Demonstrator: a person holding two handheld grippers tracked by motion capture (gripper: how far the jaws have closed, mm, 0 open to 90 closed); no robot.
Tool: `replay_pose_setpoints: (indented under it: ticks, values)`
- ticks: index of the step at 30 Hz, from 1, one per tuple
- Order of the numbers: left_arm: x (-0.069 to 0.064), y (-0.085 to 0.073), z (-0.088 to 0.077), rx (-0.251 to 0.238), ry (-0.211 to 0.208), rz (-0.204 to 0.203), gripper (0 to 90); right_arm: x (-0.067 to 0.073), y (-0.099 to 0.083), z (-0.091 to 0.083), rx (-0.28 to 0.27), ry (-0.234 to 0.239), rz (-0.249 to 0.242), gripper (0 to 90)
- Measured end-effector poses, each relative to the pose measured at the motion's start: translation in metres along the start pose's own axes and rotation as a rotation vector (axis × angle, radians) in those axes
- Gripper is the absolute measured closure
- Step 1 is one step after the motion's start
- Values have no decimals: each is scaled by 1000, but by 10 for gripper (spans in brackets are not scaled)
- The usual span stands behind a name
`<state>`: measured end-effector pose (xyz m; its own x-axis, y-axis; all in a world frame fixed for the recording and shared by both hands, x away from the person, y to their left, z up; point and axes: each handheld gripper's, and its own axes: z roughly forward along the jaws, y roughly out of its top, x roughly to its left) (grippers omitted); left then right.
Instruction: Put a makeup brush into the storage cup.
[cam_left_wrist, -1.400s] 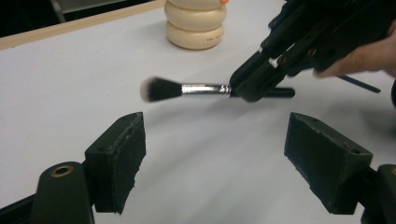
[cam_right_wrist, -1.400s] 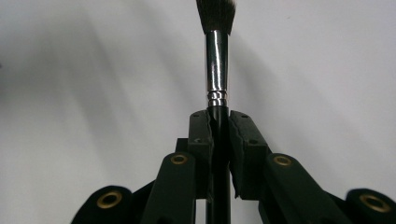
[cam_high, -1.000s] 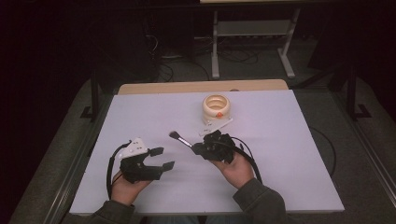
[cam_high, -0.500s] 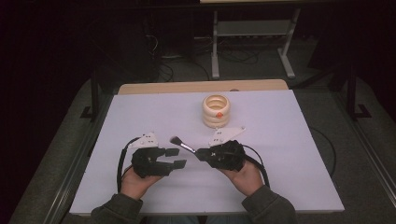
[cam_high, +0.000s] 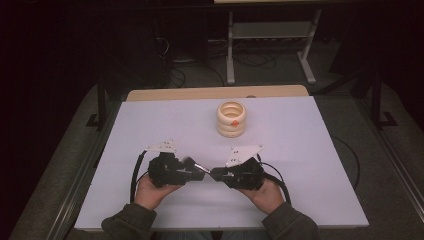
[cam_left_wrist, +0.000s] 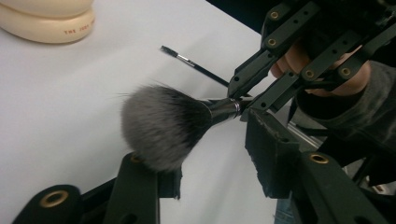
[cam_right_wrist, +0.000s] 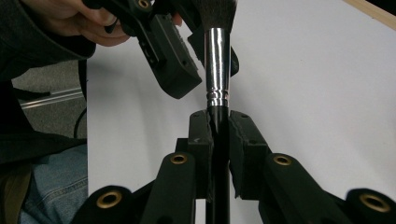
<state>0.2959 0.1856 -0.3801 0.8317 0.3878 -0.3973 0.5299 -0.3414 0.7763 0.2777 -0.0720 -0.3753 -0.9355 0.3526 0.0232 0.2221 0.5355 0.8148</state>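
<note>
Left gripper (cam_high: 192, 171) sits at the near centre of the table, jaws spread, with the bristle head of the makeup brush (cam_left_wrist: 163, 123) lying between them, resting on the lower jaw and clear of the other. Judgement: it is positioned to receive the brush, a handover not yet done.

Right gripper (cam_right_wrist: 218, 135) faces it, jaws pressed on the brush's black handle just below the silver ferrule, holding it level above the surface.

A thin second brush (cam_left_wrist: 194, 64) lies flat on the white tabletop (cam_high: 300, 150). Beyond, a stack of 3 cream rings (cam_high: 231, 119) stands well apart. Room is dark; metal stand legs (cam_high: 270, 45) and cables on the floor.
</note>
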Motion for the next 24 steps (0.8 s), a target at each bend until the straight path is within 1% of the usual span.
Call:
replay_pose_setpoints:
  ticks: [1, 2, 5, 6, 7, 8, 10, 11, 12, 13, 14, 16, 17, 18, 22, 23, 24]
  values:
    - [0, 0, 0, -2, -4, 1, 603, 0, 0, 1, 6, 1, -15, 788]
    - [1, 0, 0, 3, -22, -12, 601, 0, 0, 1, 11, 2, -19, 787]
    - [1, 0, 1, 10, -28, -8, 601, 0, -1, 2, 21, 4, -31, 788]
    - [2, 0, 1, 14, -31, -11, 610, 1, -1, 3, 32, 1, -42, 788]
    - [2, 0, 1, 16, -36, -20, 610, 1, -1, 3, 32, 1, -42, 788]
    - [2, 0, 1, 14, -36, -16, 632, 2, -1, 4, 34, 0, -54, 788]
    - [3, 0, 2, 12, -44, -11, 660, 4, 0, 4, 38, 5, -48, 788]
    - [3, 0, 2, 13, -45, -4, 683, 3, -1, 5, 44, -1, -66, 788]
    - [3, 0, 2, 13, -46, 2, 703, 3, -1, 6, 42, 0, -70, 788]
    - [3, 0, 2, 10, -52, 5, 718, 4, -1, 6, 47, 2, -70, 788]
    - [4, 0, 2, 8, -60, 0, 724, 6, -1, 7, 48, 5, -52, 788]
    - [4, 0, 2, 10, -75, -2, 751, 7, -1, 8, 64, -6, -92, 788]
    - [4, 0, 2, 10, -83, -7, 751, 7, -1, 8, 64, -6, -92, 788]
    - [5, 0, 3, 13, -89, -8, 764, 7, -2, 10, 69, -9, -110, 788]
    - [4, 0, 2, 17, -84, 6, 769, 8, -2, 11, 71, -8, -103, 788]
    - [3, 0, 2, 20, -79, 11, 770, 8, -2, 11, 72, -6, -106, 787]
    - [3, 0, 2, 25, -74, 13, 771, 7, -2, 12, 69, -8, -125, 787]
